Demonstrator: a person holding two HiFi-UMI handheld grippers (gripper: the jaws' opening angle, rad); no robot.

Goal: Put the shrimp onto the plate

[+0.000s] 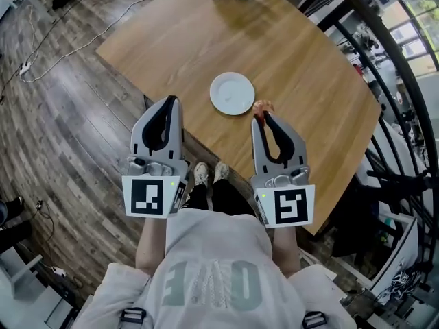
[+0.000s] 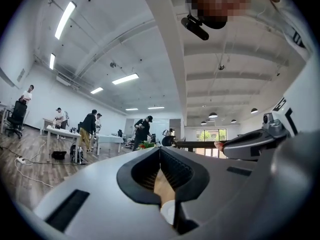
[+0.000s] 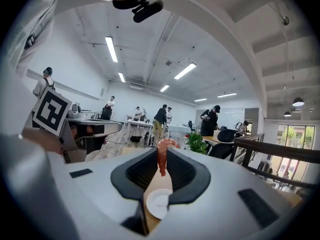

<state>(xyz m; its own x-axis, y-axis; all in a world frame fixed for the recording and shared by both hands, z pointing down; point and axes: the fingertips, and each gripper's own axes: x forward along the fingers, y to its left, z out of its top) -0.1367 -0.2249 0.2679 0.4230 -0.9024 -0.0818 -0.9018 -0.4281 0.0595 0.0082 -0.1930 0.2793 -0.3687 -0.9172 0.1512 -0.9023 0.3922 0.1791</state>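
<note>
My left gripper (image 1: 169,101) hangs to the left with its jaws pressed together and nothing between them. Its own camera shows the two dark pads (image 2: 175,171) meeting along one line, so it has no part in this step. It sits about over the near edge of the wooden table (image 1: 302,67), and I would leave it there, out of the way. Between my two grippers, and slightly ahead of both tips, lies the white plate (image 1: 232,93), bare and below them on the table. My right gripper (image 1: 260,115) is clamped on the shrimp (image 1: 263,106), which is pinched at the very tips, its orange curl sticking out past them and its tail hanging down into the gap (image 3: 162,159). The plate (image 3: 159,204) is just to the left of those tips, not yet under the shrimp as far as I can judge. To finish well, I think I should carry the right gripper left until the shrimp is over the middle of the plate. Then I should lower it close to the surface and only there ease the jaws apart, so that it neither drops from a height nor rolls off the rim.
</note>
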